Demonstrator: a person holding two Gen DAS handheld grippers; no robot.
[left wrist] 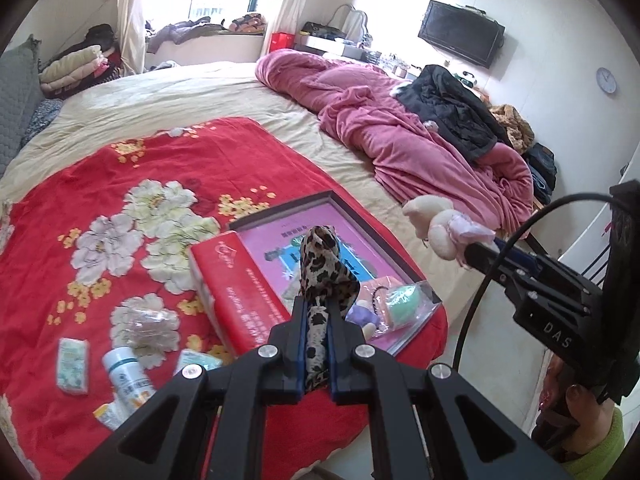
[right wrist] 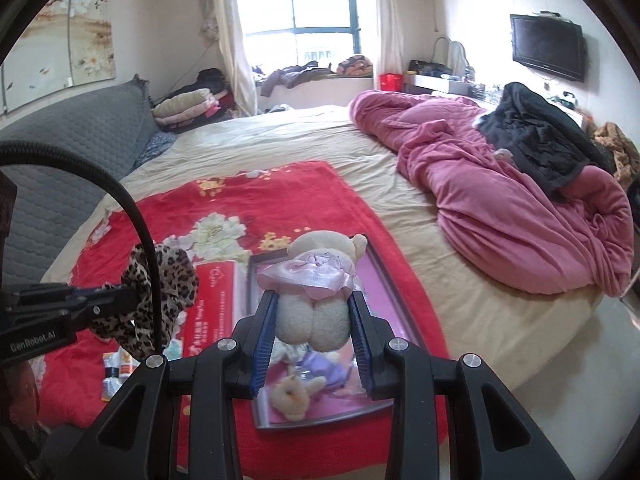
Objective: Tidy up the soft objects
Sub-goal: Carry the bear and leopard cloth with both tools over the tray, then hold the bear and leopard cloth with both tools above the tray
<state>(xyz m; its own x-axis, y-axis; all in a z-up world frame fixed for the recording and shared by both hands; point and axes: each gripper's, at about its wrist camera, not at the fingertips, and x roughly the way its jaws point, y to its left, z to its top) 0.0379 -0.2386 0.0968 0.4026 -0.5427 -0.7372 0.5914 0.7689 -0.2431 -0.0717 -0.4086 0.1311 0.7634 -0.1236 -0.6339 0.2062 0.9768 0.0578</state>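
My left gripper (left wrist: 316, 320) is shut on a leopard-print cloth (left wrist: 324, 268), held above the red box (left wrist: 236, 296) and the pink-lined tray (left wrist: 344, 216). The cloth also shows in the right wrist view (right wrist: 160, 280). My right gripper (right wrist: 314, 320) is shut on the legs of a cream plush bear in a pink dress (right wrist: 320, 264), held above the tray (right wrist: 384, 280). The bear also shows in the left wrist view (left wrist: 440, 224). A second plush bear in purple (right wrist: 300, 390) and a green soft item (left wrist: 400, 300) lie in the tray.
A red floral blanket (left wrist: 100, 184) covers the near part of the bed. A white bottle (left wrist: 128, 376) and small packets (left wrist: 72, 364) lie on it at the left. A pink quilt (right wrist: 500, 200) with a black jacket (right wrist: 540, 140) is at the right.
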